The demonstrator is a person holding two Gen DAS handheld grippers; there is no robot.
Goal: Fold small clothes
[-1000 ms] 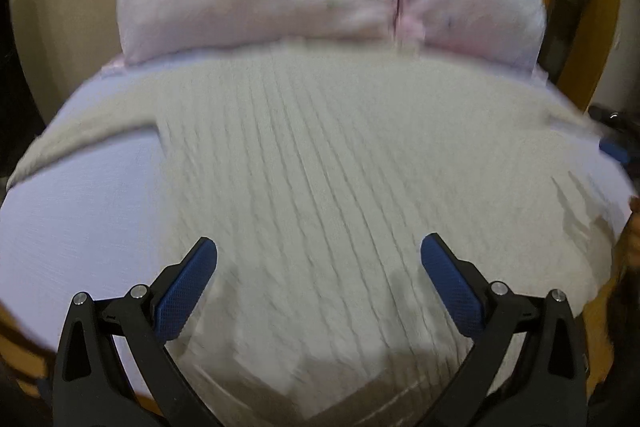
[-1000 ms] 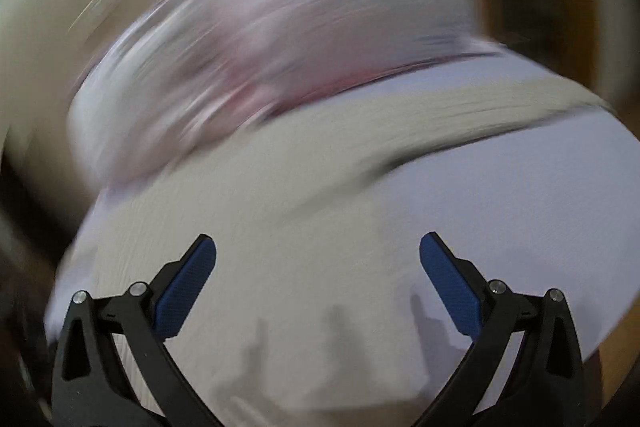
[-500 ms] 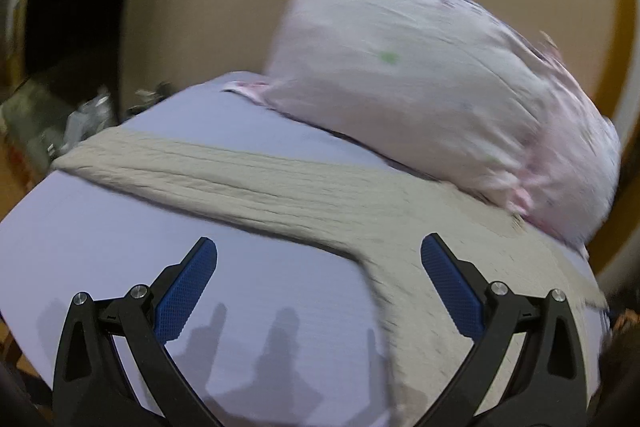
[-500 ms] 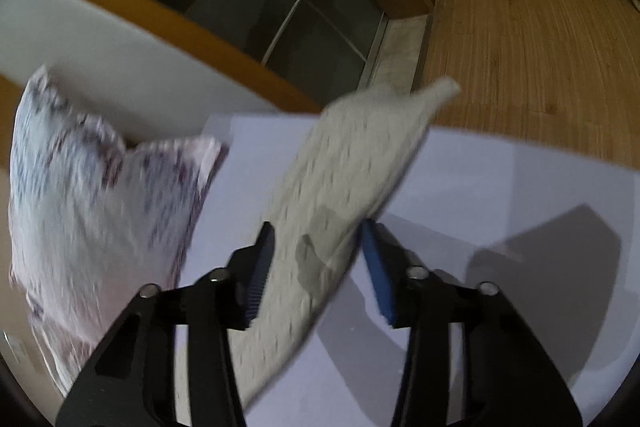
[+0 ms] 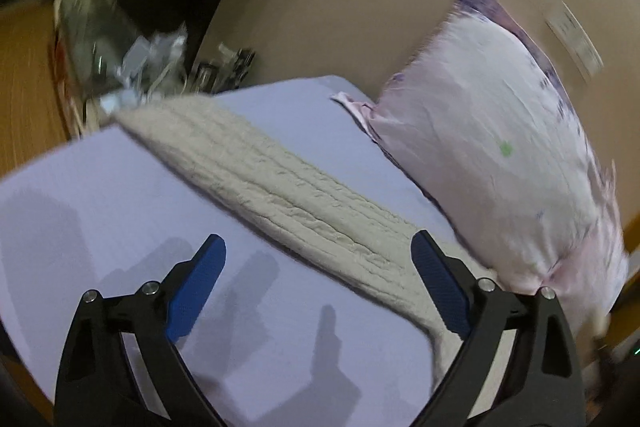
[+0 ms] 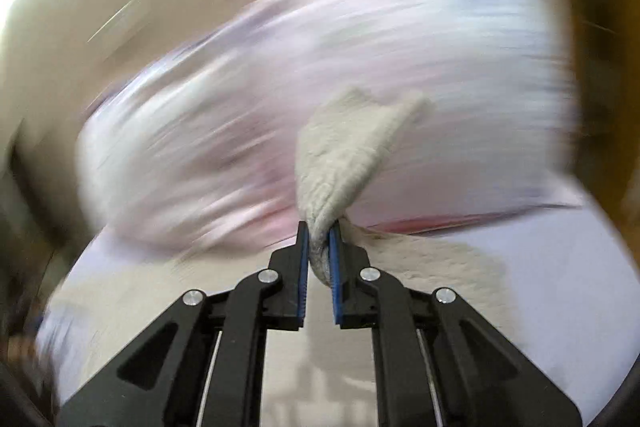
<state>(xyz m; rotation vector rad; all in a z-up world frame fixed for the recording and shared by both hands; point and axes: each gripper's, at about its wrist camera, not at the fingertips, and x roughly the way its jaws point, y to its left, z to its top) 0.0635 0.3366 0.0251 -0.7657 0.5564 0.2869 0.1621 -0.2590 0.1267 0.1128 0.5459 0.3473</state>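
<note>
Left wrist view: cream cable-knit sweater sleeve (image 5: 288,187) runs diagonally ahead of the spread left gripper (image 5: 320,283); the right gripper (image 6: 319,247) pinches the other sleeve end (image 6: 344,151).

Cream cable-knit sweater (image 5: 280,187), lavender sheet (image 5: 100,187), pink pillow (image 5: 500,147)

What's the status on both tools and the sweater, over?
Left tool open, over the sleeve. Right tool shut on sweater cuff, lifted. Pillow close behind.

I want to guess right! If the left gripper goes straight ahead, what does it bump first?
Probably the cream knitted sleeve, lying straight across the bed in front of the open left gripper. Beyond it comes the lilac sheet; depth is hard to judge.
</note>
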